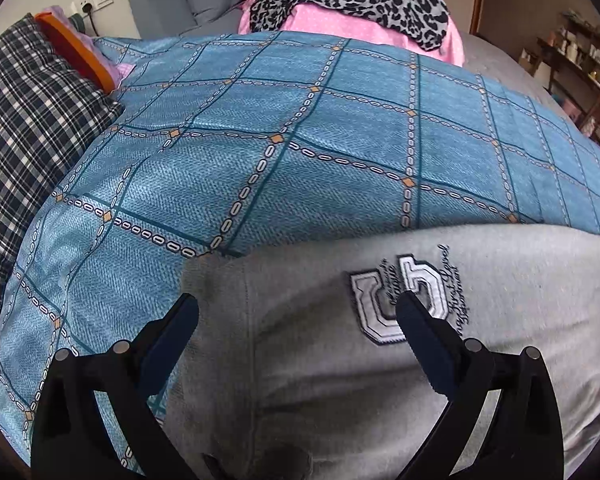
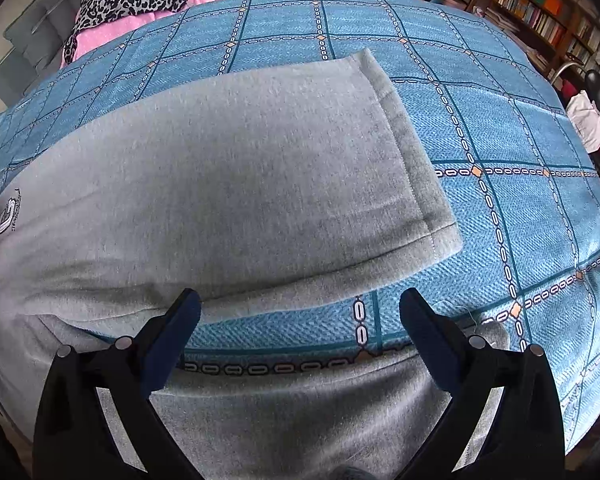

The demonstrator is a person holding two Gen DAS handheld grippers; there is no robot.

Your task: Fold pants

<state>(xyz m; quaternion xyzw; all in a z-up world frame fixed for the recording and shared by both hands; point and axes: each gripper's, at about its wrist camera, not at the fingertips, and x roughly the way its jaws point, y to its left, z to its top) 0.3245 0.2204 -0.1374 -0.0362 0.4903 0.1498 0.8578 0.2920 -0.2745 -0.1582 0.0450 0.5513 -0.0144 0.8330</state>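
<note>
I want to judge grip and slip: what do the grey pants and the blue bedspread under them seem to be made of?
Grey pants: soft, matte knit, probably cotton fleece, judging by the fuzzy heathered surface and stitched hem. Blue bedspread: smoother woven fabric with a printed chain grid and fine twill-like texture, likely cotton or a blend.

The left gripper [image 1: 297, 306] is built of matte black plastic: two broad, angular arms that widen toward the camera. Each arm carries two round, silver-grey pin heads near its upper end. The fingers [image 1: 168, 344] are long, flat paddles in a very dark navy tone, narrowing to blunt tips; one shows a finely ribbed inner edge. The right gripper [image 2: 300, 303] looks the same: black angular arms, paired grey pin heads on each side, and dark navy fingers [image 2: 428, 336] with flat faces and squared-off tips.
</note>
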